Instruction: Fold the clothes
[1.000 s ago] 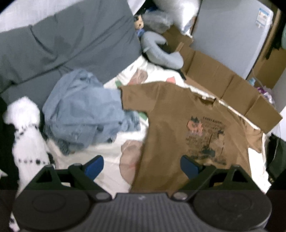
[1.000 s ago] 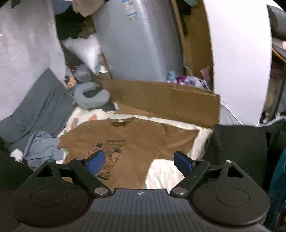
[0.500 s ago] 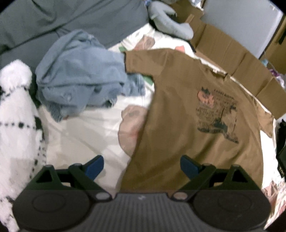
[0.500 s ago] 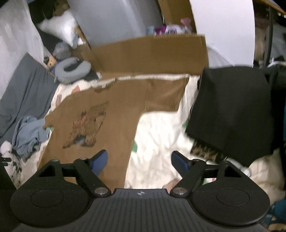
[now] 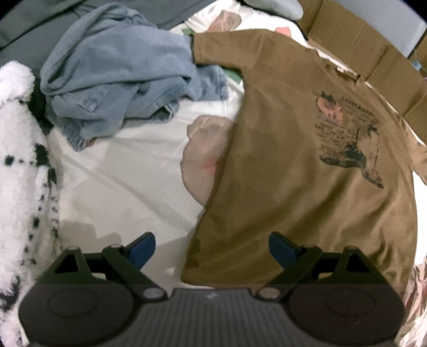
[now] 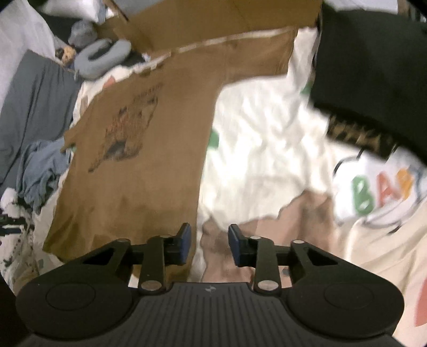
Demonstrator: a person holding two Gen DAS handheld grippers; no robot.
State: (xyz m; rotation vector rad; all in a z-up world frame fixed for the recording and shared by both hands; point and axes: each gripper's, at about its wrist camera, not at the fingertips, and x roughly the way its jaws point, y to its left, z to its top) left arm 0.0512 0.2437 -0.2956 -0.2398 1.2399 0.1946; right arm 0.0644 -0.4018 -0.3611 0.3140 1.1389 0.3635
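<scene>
A lived-in bedroom at home. Shown by a bed with a white printed sheet, strewn with clothes: a brown T-shirt, crumpled blue denim, a black garment. Also a grey neck pillow, a grey duvet, flattened cardboard behind the bed.

A white printed bedsheet serves as the landmark. At its far edge stands brown cardboard, with a grey neck pillow beside it. A grey blanket borders its left side, next to a white fluffy spotted thing, perhaps a plush throw.
</scene>
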